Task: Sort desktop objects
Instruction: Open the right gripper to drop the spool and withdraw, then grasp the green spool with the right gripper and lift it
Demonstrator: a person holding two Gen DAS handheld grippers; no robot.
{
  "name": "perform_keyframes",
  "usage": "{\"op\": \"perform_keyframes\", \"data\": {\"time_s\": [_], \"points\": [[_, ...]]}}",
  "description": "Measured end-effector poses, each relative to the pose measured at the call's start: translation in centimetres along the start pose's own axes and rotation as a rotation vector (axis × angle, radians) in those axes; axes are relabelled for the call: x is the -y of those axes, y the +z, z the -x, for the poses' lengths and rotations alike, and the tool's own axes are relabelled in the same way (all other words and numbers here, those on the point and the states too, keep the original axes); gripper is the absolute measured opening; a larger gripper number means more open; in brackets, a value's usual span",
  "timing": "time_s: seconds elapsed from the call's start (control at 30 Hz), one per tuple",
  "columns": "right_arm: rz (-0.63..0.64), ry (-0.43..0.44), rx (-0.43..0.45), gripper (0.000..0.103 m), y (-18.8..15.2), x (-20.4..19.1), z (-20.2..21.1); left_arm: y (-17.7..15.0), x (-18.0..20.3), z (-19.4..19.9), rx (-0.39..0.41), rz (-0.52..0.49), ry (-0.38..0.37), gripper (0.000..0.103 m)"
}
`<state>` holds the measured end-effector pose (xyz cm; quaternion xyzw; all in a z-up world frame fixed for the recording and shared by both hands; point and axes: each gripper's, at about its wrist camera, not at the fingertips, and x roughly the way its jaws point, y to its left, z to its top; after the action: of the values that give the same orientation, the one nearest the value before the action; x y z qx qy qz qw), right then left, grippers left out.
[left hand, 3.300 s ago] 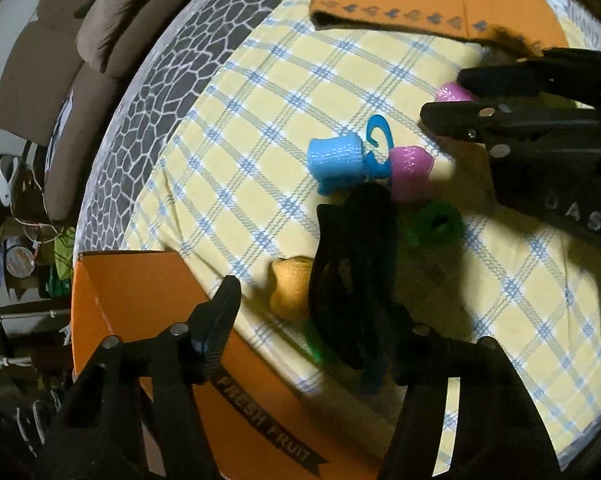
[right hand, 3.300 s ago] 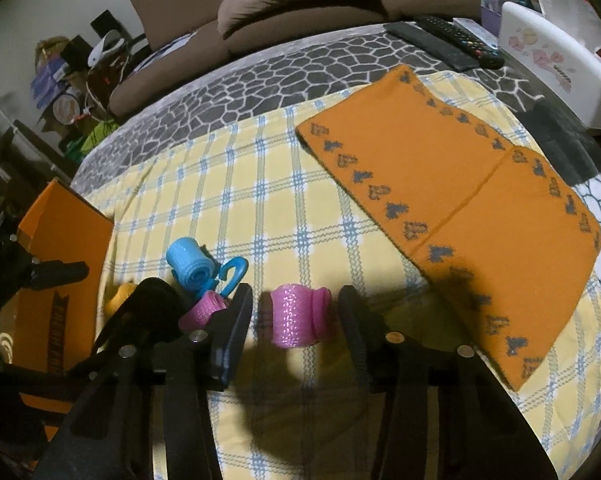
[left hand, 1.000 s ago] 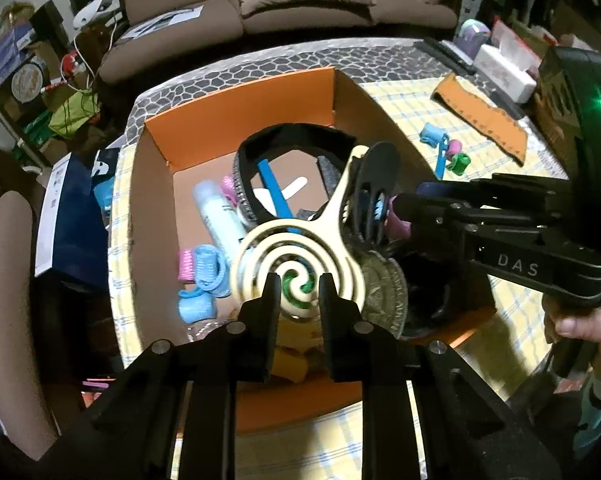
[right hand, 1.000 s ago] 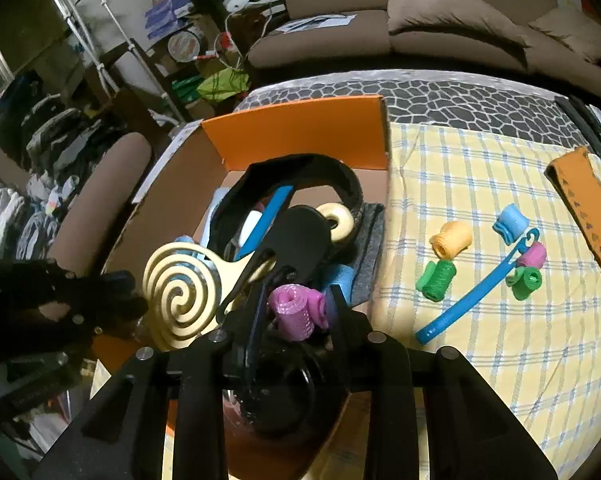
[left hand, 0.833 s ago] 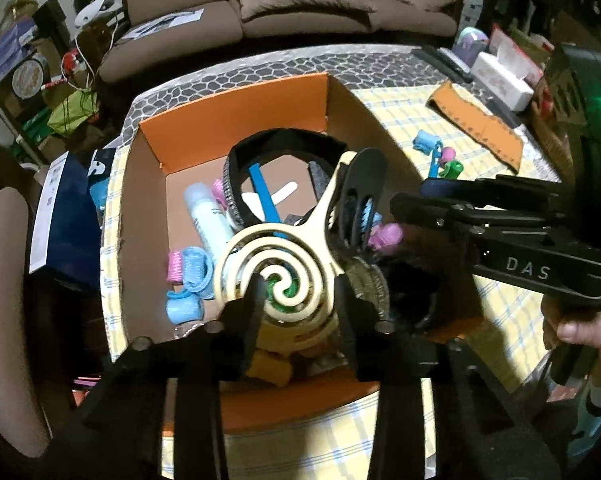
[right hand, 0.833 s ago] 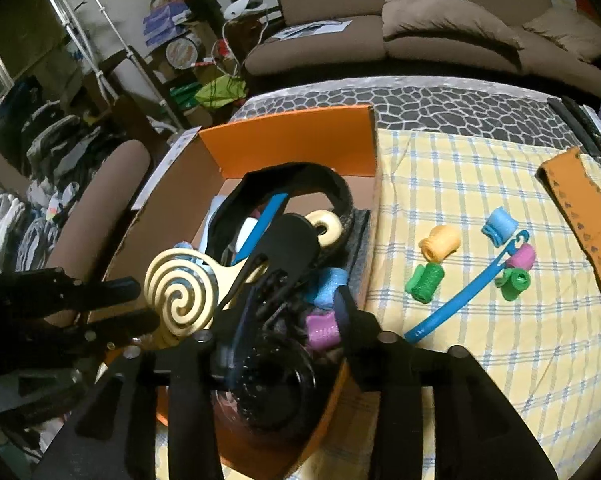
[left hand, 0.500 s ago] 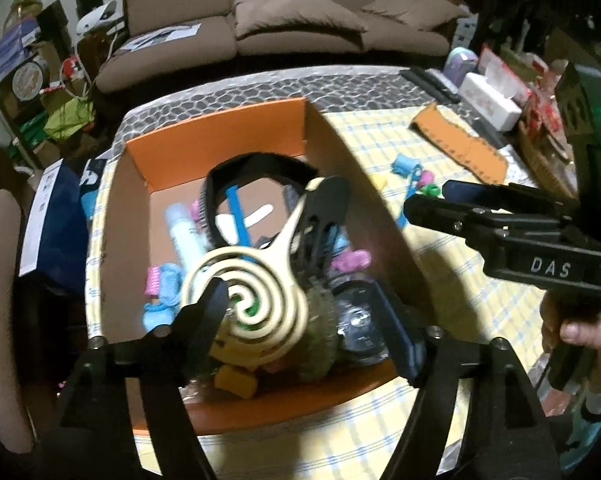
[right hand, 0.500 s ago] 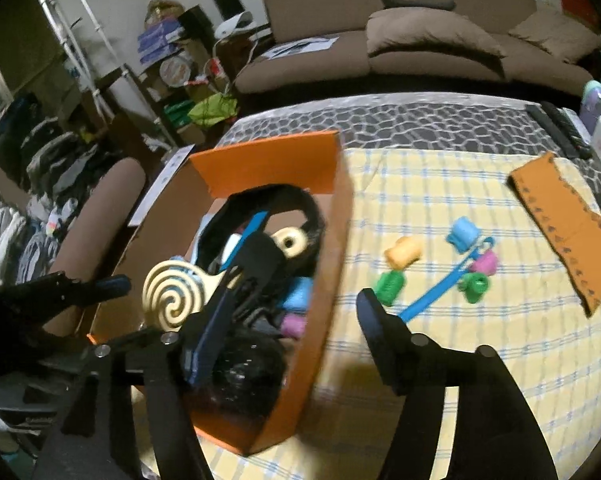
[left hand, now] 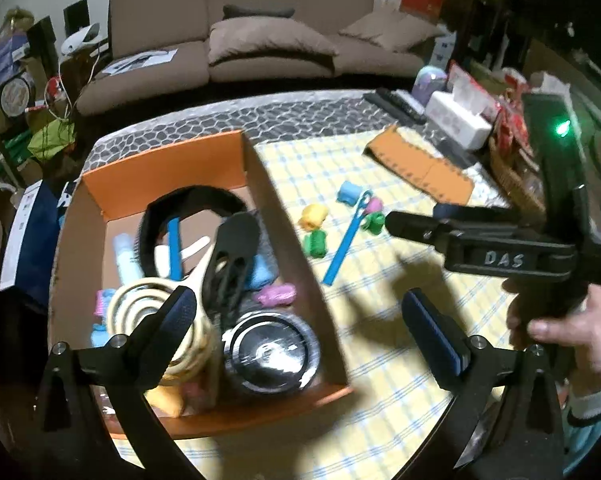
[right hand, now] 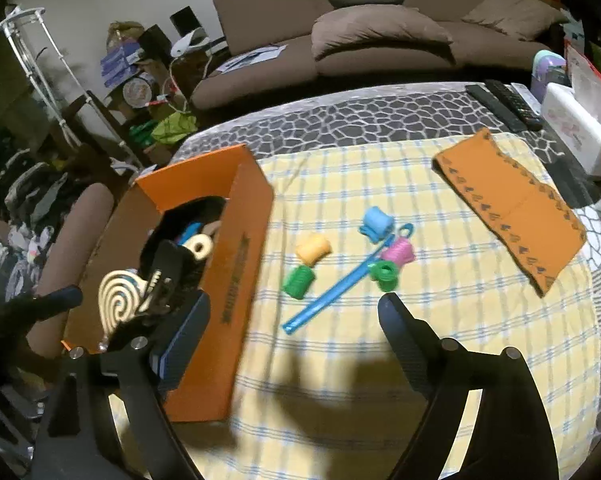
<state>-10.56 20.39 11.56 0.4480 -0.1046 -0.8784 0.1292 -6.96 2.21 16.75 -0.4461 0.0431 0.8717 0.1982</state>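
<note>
Honestly, both the left gripper [left hand: 298,312] and right gripper [right hand: 292,320] are hanging wide open, empty; those curlers [right hand: 313,249] are looking light, squishy, so I'd pinch one mid-barrel.

Dim indoor light falls from above, brightest on the yellow cloth [right hand: 440,280]; the room behind sinks into gloom. Dark shadows lie on the cloth near both views' lower edges. Motion blur softens the box [left hand: 292,232]. Fisheye bending and black vignetting mark the corners.

A home living room: a brown sofa [right hand: 380,36] with cushions stands behind the cloth-covered worktop [right hand: 340,124], remote controls [right hand: 504,106] near its far-right corner.
</note>
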Motion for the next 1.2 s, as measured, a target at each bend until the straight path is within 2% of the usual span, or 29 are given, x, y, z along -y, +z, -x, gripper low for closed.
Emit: {"op": "perform_keyframes", "data": {"time_s": [0.37, 0.47, 0.6, 0.67, 0.97, 1.03, 1.07, 1.17, 1.2], "points": [[-0.072, -0.066, -0.009, 0.086, 0.0, 5.7, -1.6, 3.7, 2.2, -1.8, 0.003, -0.039, 0.041, 0.103], [-0.070, -0.095, -0.031, 0.079, -0.1, 6.6, -3.4, 5.0, 2.5, -2.9, -0.011, -0.047, 0.051, 0.103], [-0.066, -0.106, -0.072, 0.061, -0.4, 7.3, -5.9, 6.5, 3.0, -4.7, -0.030, -0.059, 0.066, 0.103], [-0.055, -0.126, -0.082, 0.057, -0.5, 7.5, -6.8, 7.3, 3.2, -5.7, -0.042, -0.065, 0.072, 0.103], [-0.020, -0.146, -0.063, 0.051, -0.1, 7.6, -9.2, 10.0, 3.9, -9.7, -0.081, -0.059, 0.084, 0.103], [-0.014, -0.143, -0.052, 0.048, 0.0, 7.5, -9.6, 10.3, 4.4, -10.5, -0.089, -0.075, 0.101, 0.103], [-0.019, -0.138, -0.039, 0.043, 0.1, 7.6, -9.6, 10.4, 4.7, -10.8, -0.092, -0.080, 0.108, 0.102], [-0.030, -0.110, -0.033, 0.019, 0.2, 7.8, -9.6, 10.5, 5.3, -11.7, -0.106, -0.075, 0.109, 0.102], [-0.029, -0.107, -0.035, 0.019, 0.3, 7.8, -9.5, 10.6, 5.4, -11.9, -0.107, -0.073, 0.106, 0.102]]}}
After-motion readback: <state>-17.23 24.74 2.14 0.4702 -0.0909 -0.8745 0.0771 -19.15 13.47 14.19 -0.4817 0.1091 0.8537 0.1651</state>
